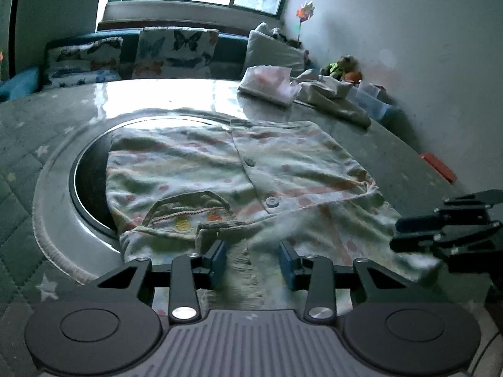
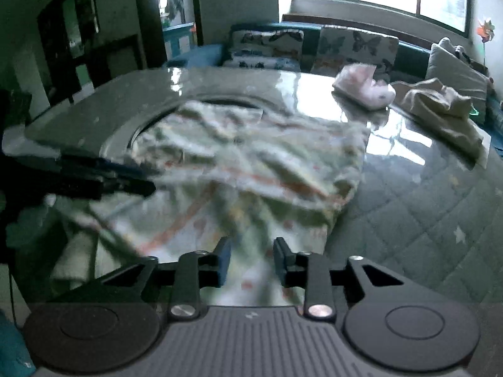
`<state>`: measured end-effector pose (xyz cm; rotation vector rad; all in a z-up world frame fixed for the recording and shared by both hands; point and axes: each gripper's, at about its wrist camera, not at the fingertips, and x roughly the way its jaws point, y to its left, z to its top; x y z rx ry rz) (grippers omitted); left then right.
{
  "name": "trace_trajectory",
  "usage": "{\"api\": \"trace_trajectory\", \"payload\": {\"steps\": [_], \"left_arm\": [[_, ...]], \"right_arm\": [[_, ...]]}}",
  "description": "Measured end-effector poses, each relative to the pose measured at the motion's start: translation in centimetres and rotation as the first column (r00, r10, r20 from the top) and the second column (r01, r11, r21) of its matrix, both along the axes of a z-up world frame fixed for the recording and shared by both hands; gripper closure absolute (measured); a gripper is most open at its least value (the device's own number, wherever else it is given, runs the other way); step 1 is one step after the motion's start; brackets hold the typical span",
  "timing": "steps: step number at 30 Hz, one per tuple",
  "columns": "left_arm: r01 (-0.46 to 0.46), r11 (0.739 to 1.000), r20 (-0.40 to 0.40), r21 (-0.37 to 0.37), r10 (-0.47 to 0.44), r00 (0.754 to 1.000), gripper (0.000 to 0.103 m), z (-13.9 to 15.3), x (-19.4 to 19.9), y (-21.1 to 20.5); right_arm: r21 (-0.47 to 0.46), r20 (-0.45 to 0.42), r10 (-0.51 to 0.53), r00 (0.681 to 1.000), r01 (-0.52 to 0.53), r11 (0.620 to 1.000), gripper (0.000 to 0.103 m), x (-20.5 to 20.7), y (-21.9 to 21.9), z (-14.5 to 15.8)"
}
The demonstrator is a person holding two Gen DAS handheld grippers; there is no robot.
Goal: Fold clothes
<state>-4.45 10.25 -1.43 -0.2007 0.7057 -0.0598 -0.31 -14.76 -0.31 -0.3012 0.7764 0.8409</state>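
Round table, glossy glass centre, quilted star-print cover round the rim. Far side holds a folded pink-and-white garment and just beside it a crumpled beige cloth; both well apart from the work. A small orange-red object lies at the table's right edge. Behind the table: bench with two butterfly-print cushions, one plain grey pillow, a paper pinwheel against the wall, and a window above. Nothing lies between the tongs and the garment.

Count: three pieces of cloth on the table; two visible buttons on the near one; two grippers.

Patterned shirt, pale with orange marks, lies spread over the glass centre, front placket up, near hem toward the cameras and partly lifted off the table.

Left gripper: jaws part-way apart, the ribbed hem edge running between the blue pads; whether the pads press it, cannot tell. Right gripper: jaws narrower but still apart, shirt fabric between them, blurred; contact not clear. Each gripper appears in the other's view, beside the shirt's near corner.
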Motion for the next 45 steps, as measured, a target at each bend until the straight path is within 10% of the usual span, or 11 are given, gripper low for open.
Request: {"api": "trace_trajectory", "payload": {"steps": [14,24,35,40,45], "left_arm": [[0.036,0.998,-0.022,0.059,-0.035,0.999,0.057,1.0,-2.7,-1.4],[0.043,0.999,-0.088,-0.019,-0.044,0.995,0.029,4.1,-6.8,-2.9],[-0.017,0.99,-0.226,-0.138,-0.014,0.974,0.028,3.4,-7.9,-3.8],[-0.03,0.982,-0.258,-0.186,-0.02,0.966,0.038,2.5,-7.5,-3.8],[-0.011,0.975,-0.255,-0.222,-0.047,0.966,0.075,2.4,-6.9,-3.8]], "right_arm": [[-0.011,0.053,0.001,0.999,-0.001,1.0,0.063,-2.8,-1.2,0.0],[-0.054,0.128,0.04,0.991,-0.034,0.998,0.05,-4.4,-2.5,1.6],[-0.155,0.217,0.182,0.959,-0.15,0.976,0.041,-7.9,-2.9,1.2],[-0.182,0.242,0.249,0.938,-0.209,0.961,0.036,-9.1,-2.6,0.5],[-0.204,0.257,0.296,0.92,-0.247,0.947,0.036,-9.8,-2.3,-0.3]]}}
